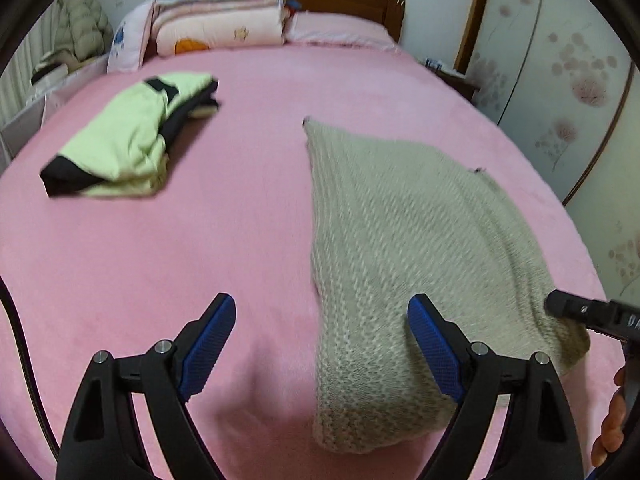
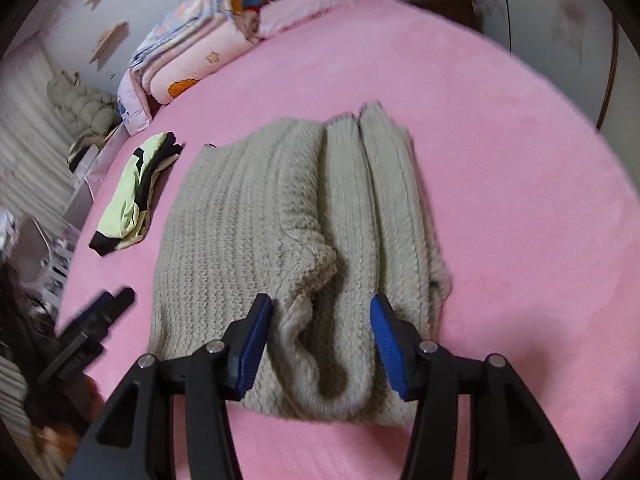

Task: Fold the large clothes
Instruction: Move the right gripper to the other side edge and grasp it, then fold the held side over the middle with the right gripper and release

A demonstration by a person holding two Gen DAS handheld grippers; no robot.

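Lying folded on pink bed [image 1: 248, 220], grey knit sweater [image 2: 260, 224] sits directly ahead of right gripper [image 2: 322, 316]. Right gripper jaws partly apart, blue pads either side of rolled near edge, not pressing; nothing held. Left gripper [image 1: 322, 316] jaws wide apart, empty, over bare bed; sweater's left edge just beyond its right finger. Folded green-black garment [image 1: 128, 136] well ahead-left of left gripper. Stacked quilts [image 1: 220, 12] far ahead by headboard.
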